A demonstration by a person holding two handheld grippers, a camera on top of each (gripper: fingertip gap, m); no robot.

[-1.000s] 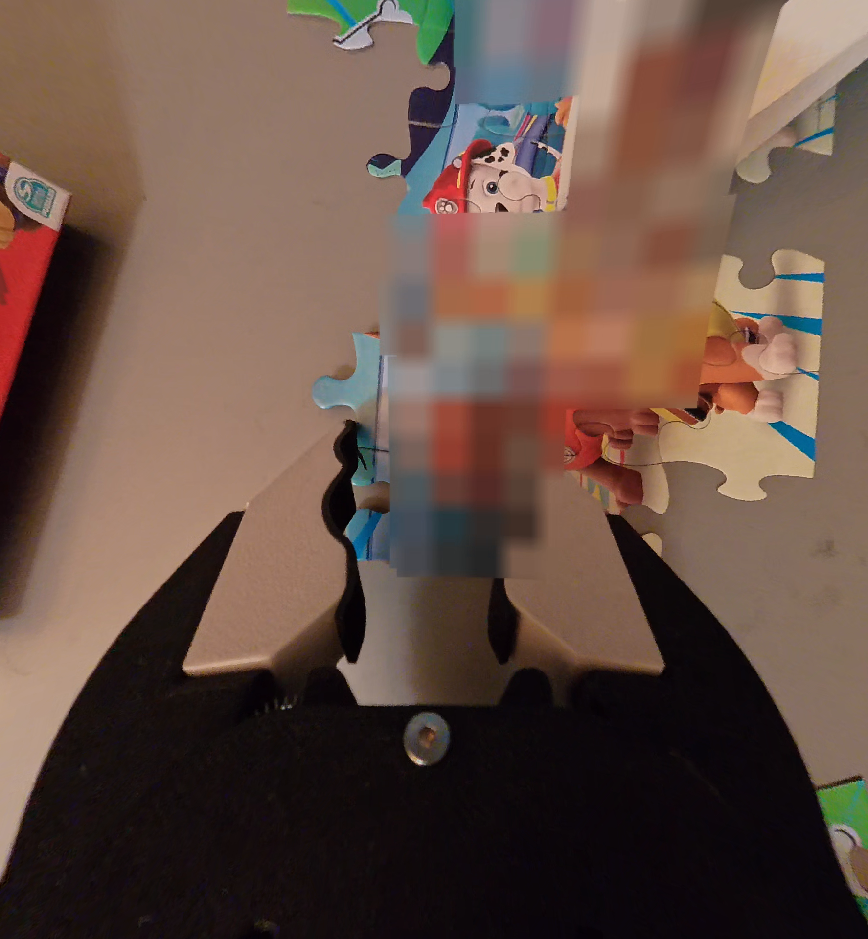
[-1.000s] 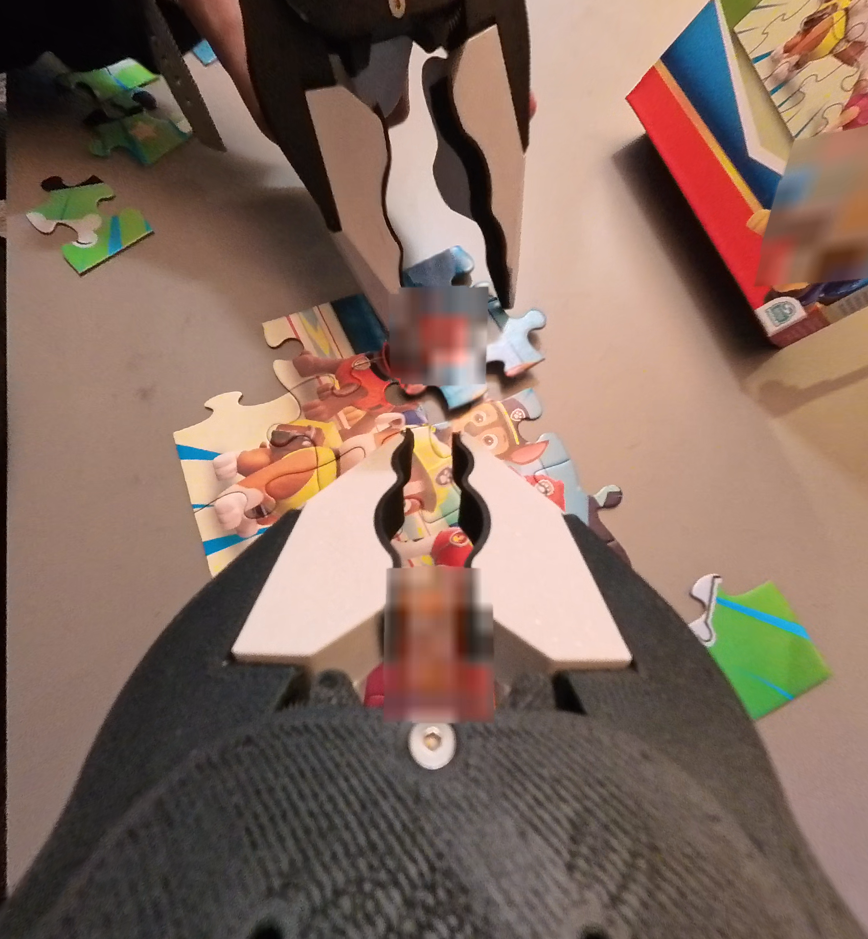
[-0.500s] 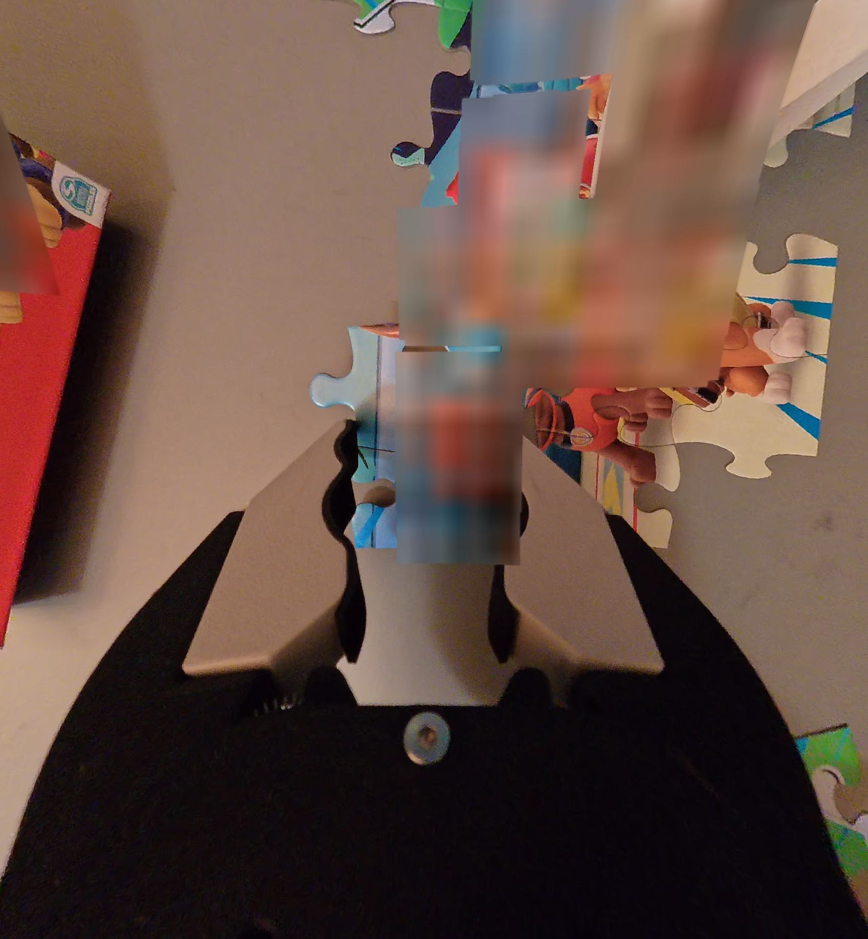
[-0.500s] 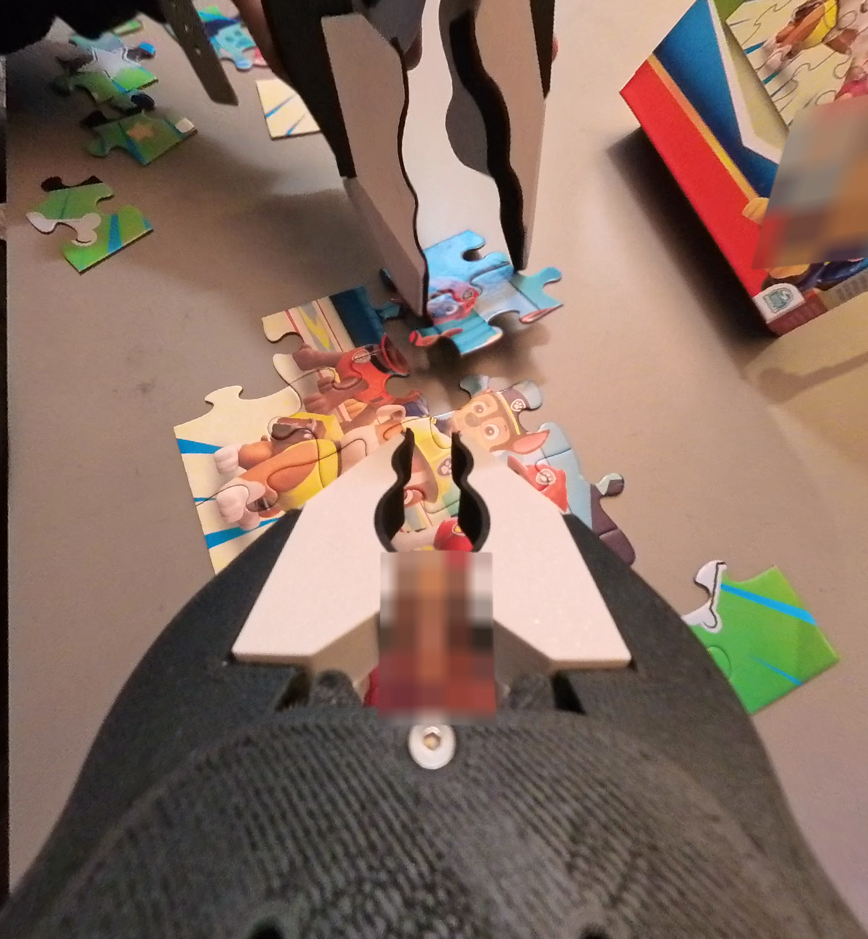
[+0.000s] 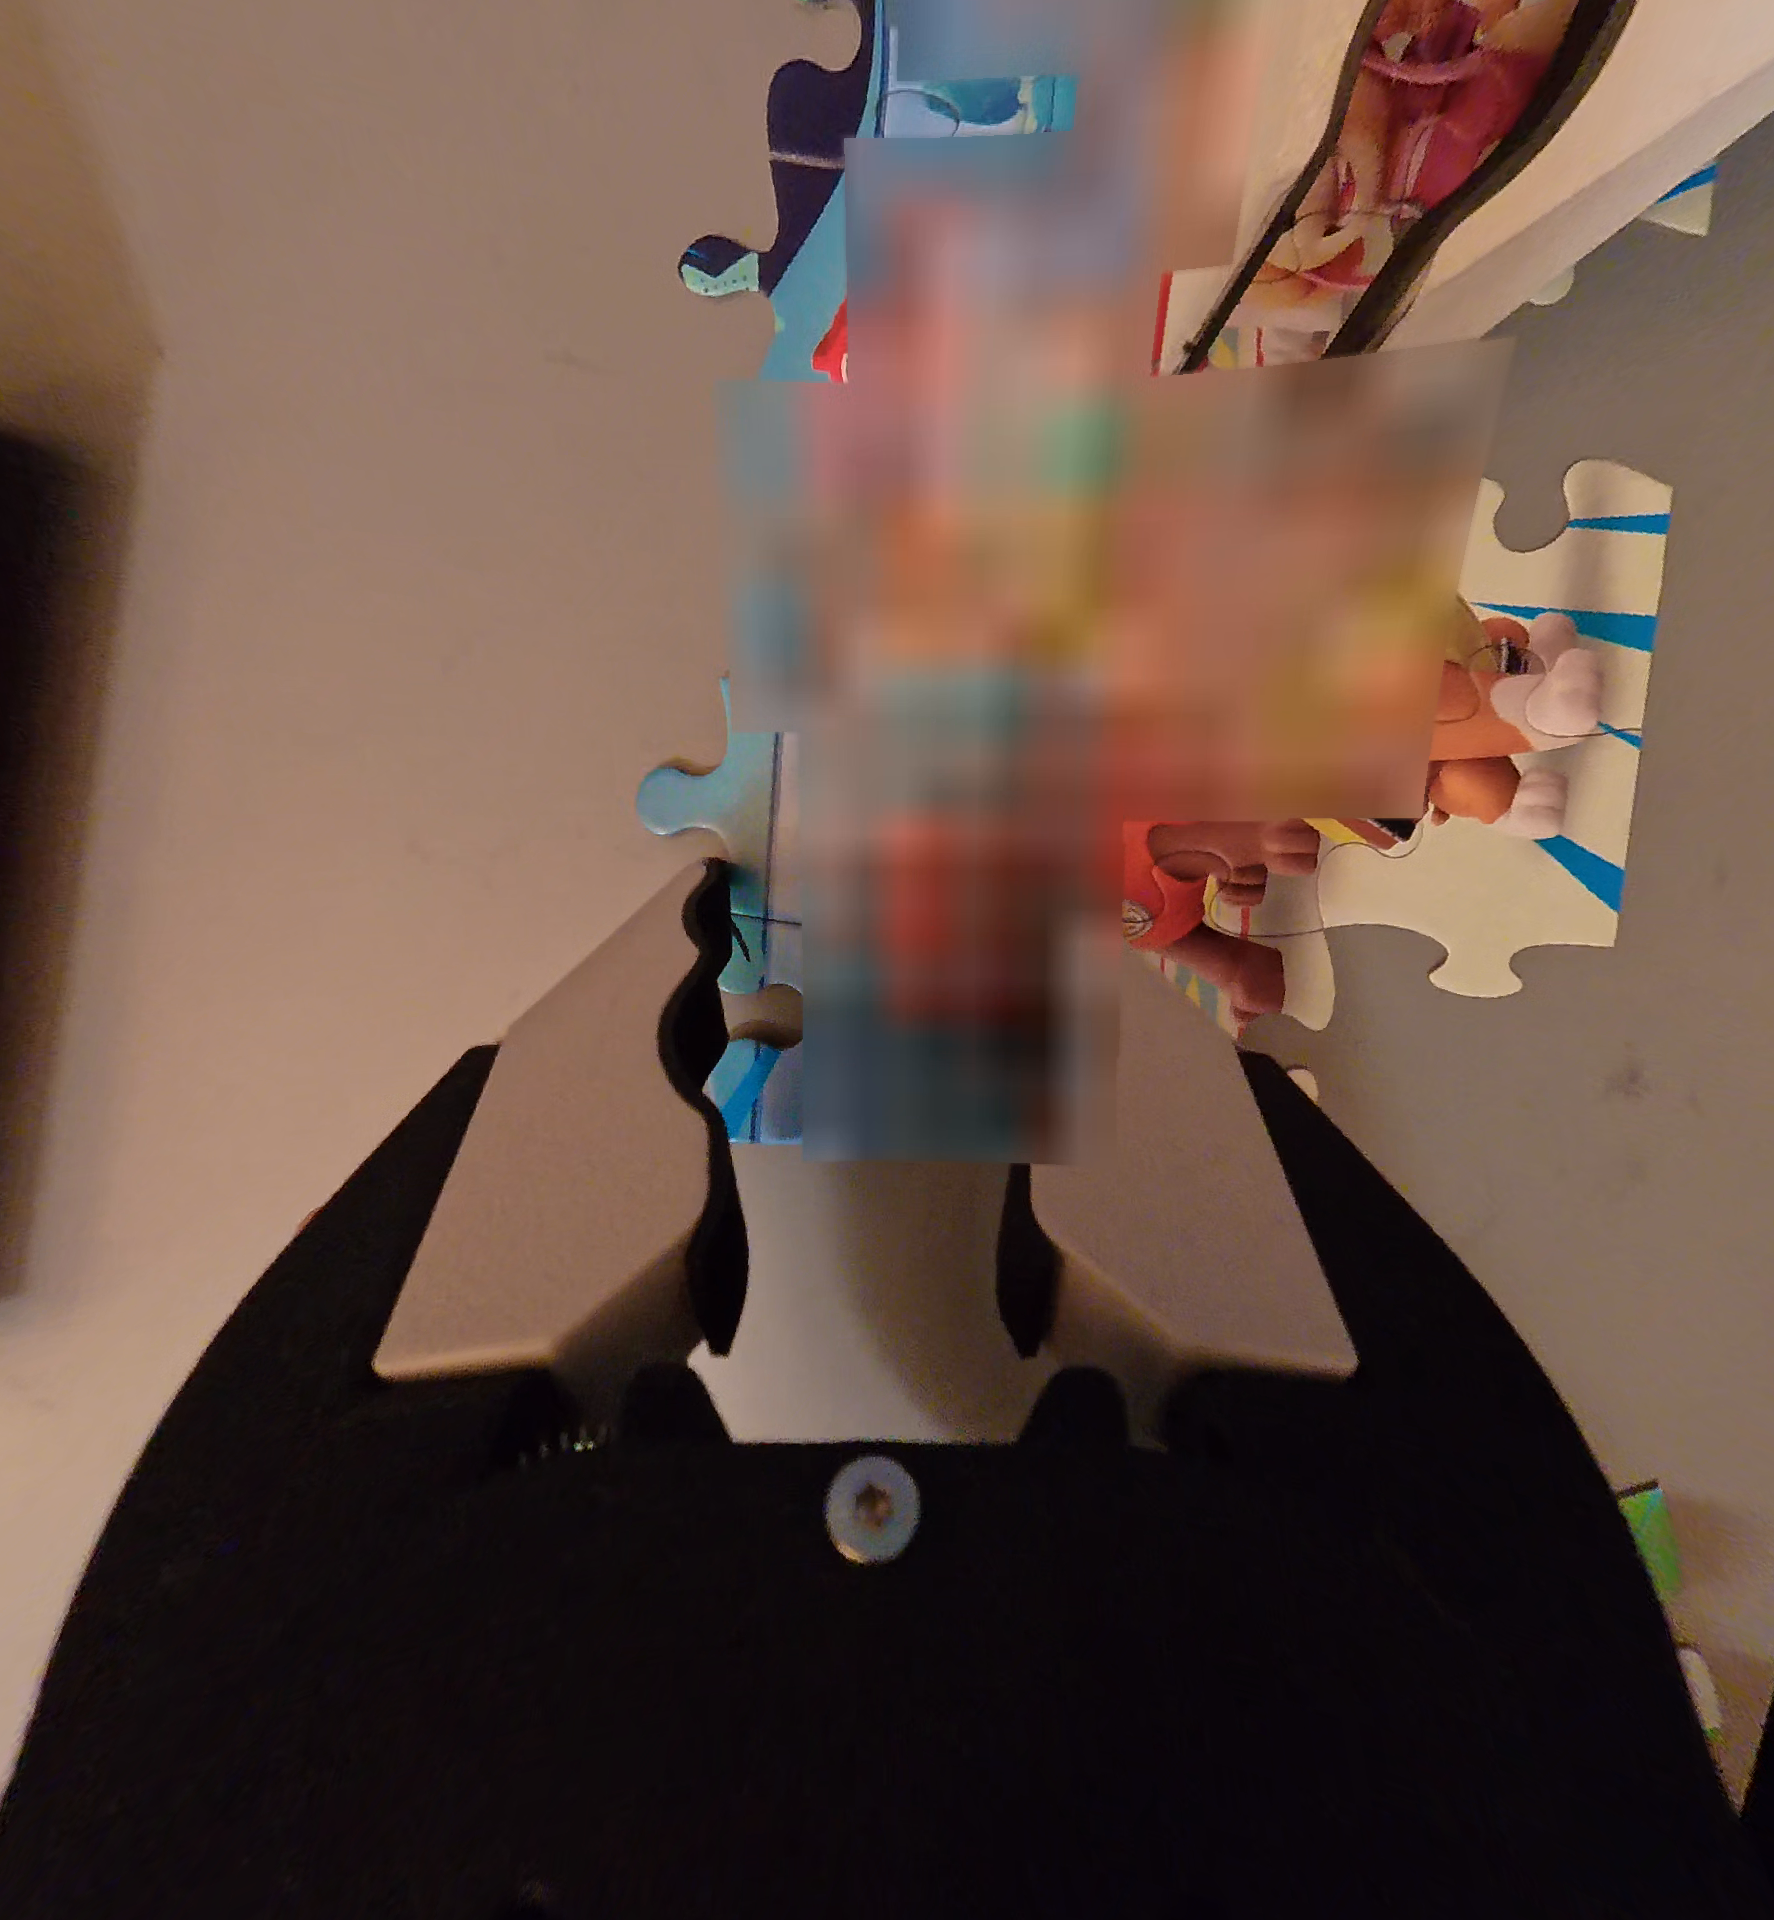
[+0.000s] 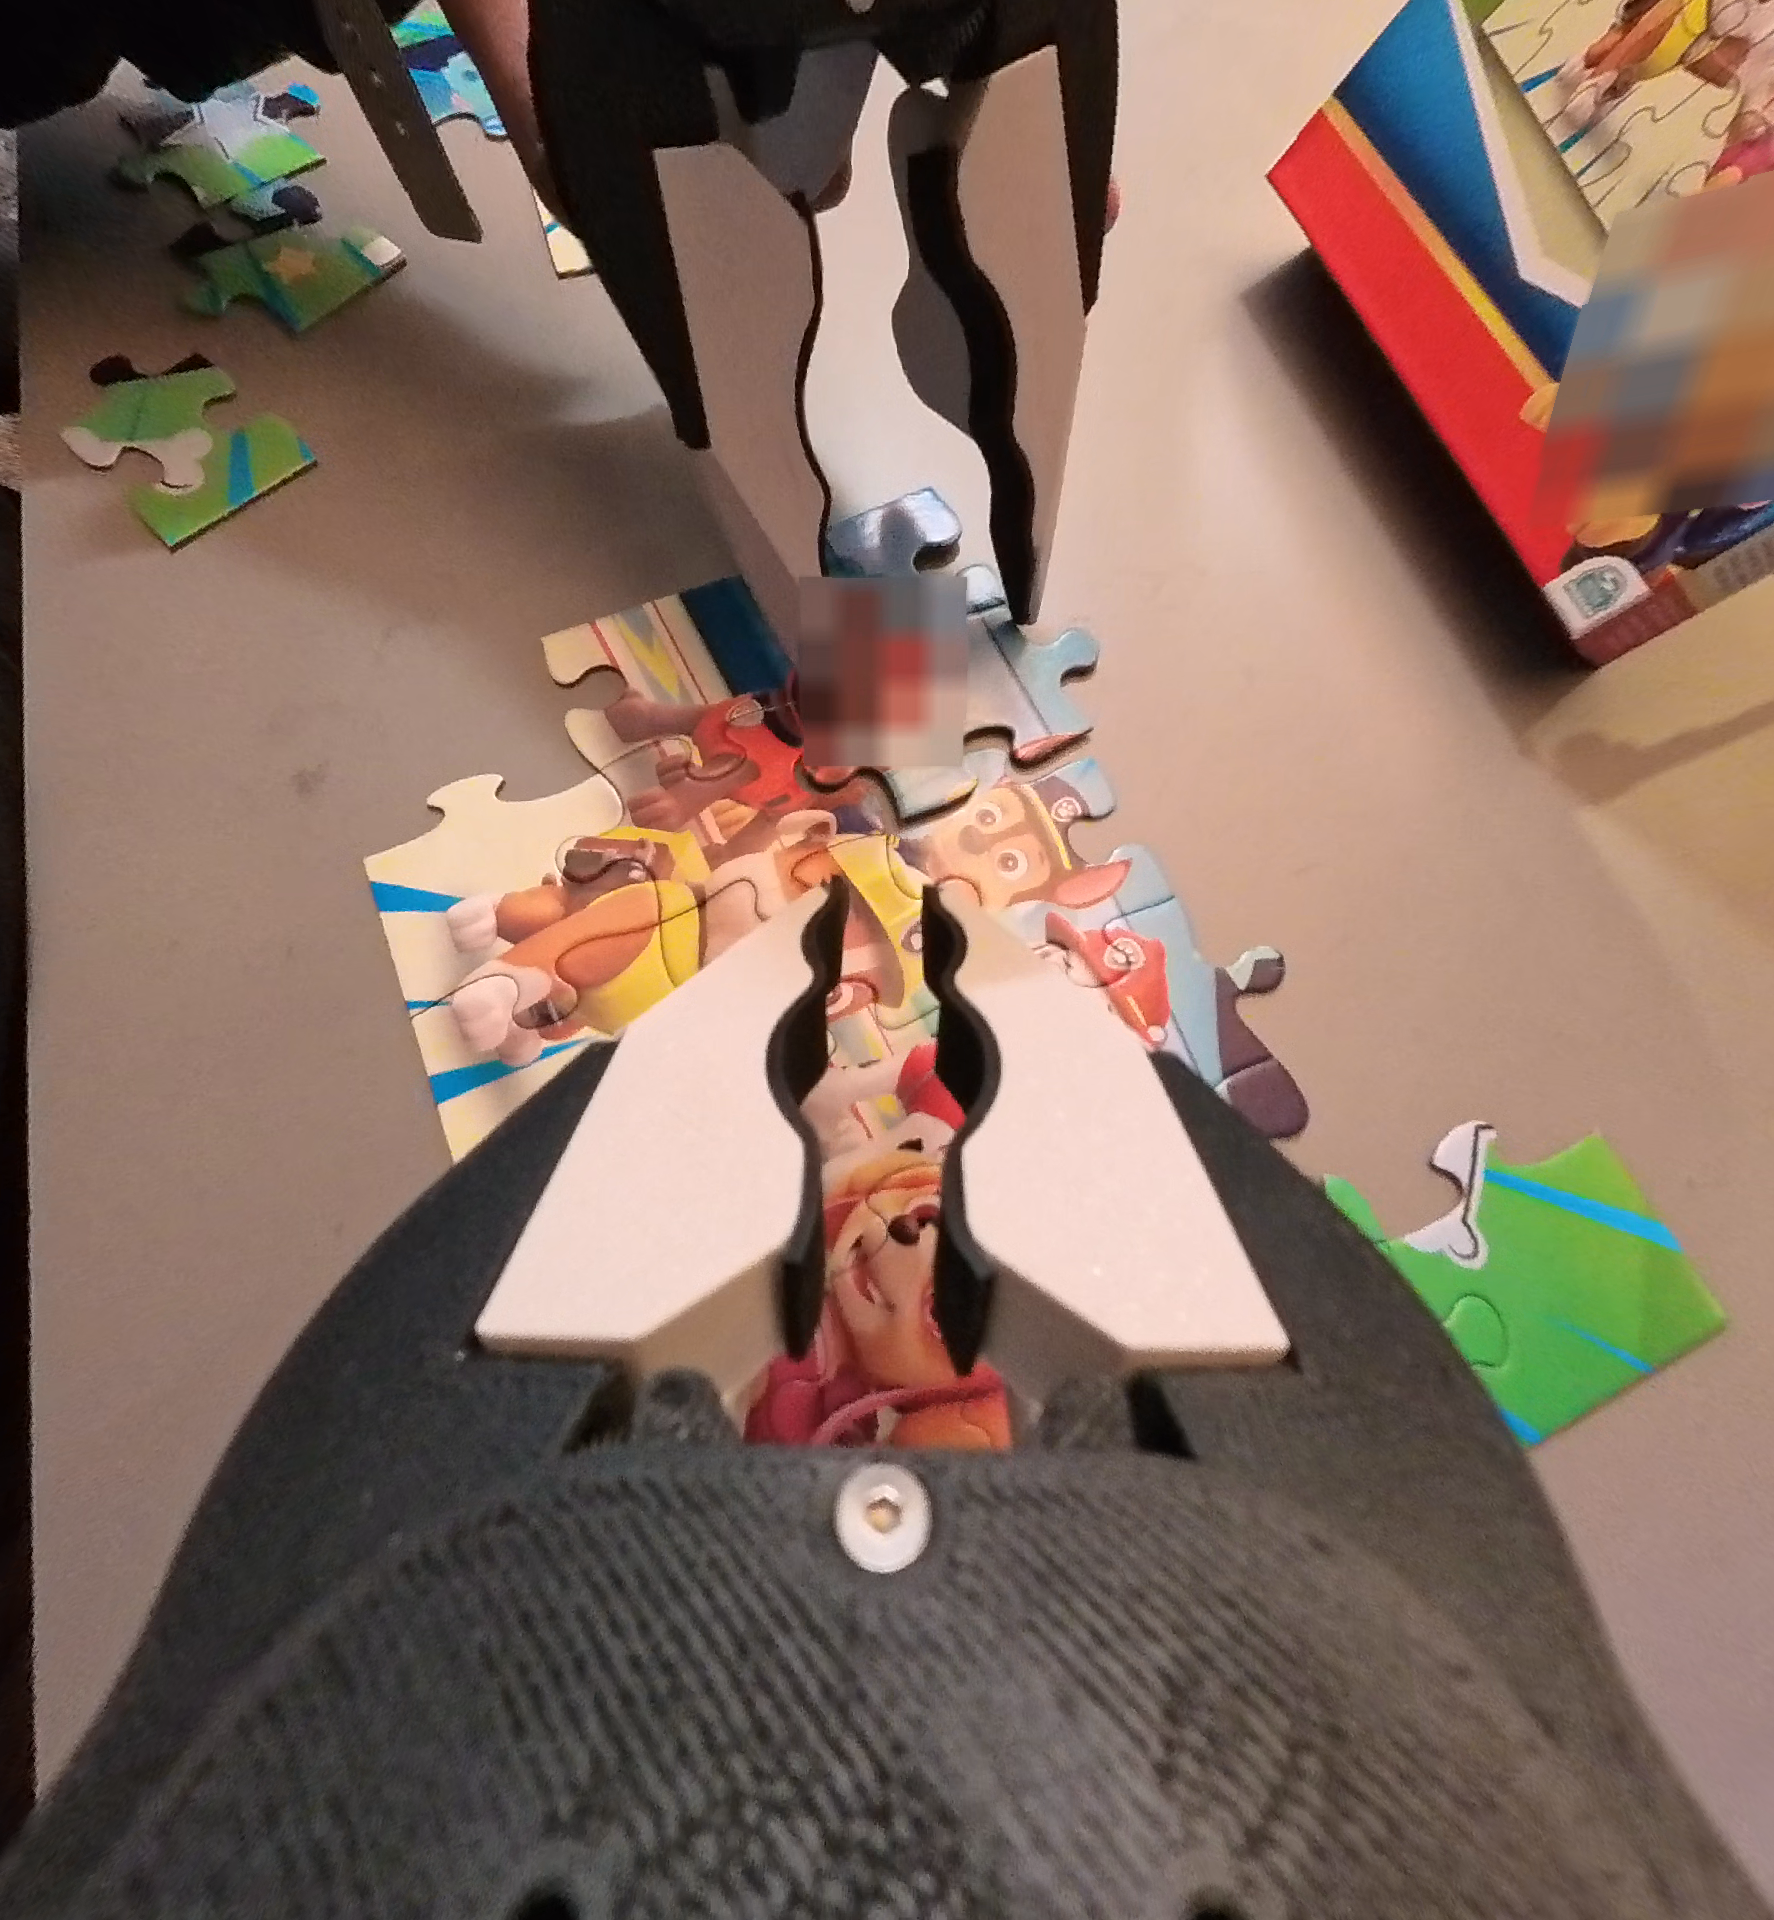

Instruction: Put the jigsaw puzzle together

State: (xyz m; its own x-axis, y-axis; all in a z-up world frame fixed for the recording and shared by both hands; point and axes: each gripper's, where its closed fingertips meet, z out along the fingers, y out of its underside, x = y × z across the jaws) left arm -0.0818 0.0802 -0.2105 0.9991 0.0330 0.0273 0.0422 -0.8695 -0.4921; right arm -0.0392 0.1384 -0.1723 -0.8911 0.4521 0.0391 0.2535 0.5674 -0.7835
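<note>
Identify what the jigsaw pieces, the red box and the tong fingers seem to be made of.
Colourful printed jigsaw pieces: likely cardboard with a glossy printed face; thin flat edges and a slight sheen. Red rectangular box: probably printed paperboard, with sharp folded edges. Pale flat fingers of the right tongs: apparently matte rigid plastic, lined with dark wavy pads, perhaps rubber or foam. Beige table: smooth matte surface, material unclear.
</note>
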